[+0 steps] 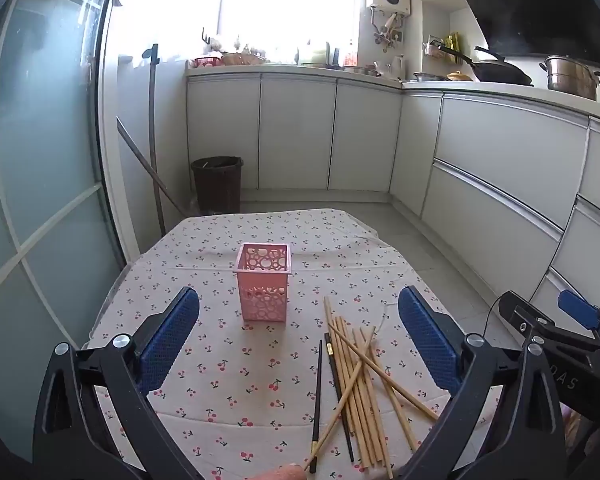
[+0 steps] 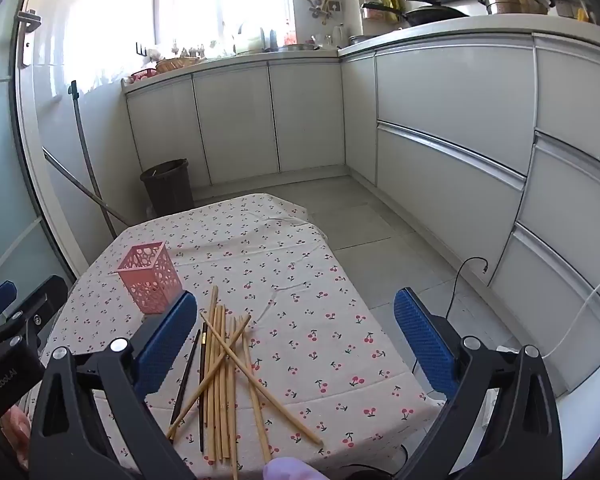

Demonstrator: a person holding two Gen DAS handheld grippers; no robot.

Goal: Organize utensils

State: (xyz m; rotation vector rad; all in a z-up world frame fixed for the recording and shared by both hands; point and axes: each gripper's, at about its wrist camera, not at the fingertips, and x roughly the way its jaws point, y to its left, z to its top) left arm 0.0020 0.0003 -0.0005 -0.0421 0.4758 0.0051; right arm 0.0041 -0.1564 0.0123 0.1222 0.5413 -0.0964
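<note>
Both claws, left claw [image 1: 299,340] and right claw [image 2: 296,340], are hovering wide and empty. Chopsticks [image 1: 358,384] are lying lower right of centre, awaiting the pink holder [image 1: 263,288] mid-frame on the counter [image 1: 220,240].

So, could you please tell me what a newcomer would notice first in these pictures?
The pink perforated holder stands upright and empty mid-table on the cherry-print tablecloth. Just right of it lies a loose, crisscrossed heap of wooden chopsticks with two dark chopsticks alongside. The open left gripper and right gripper hover nearby.
</note>
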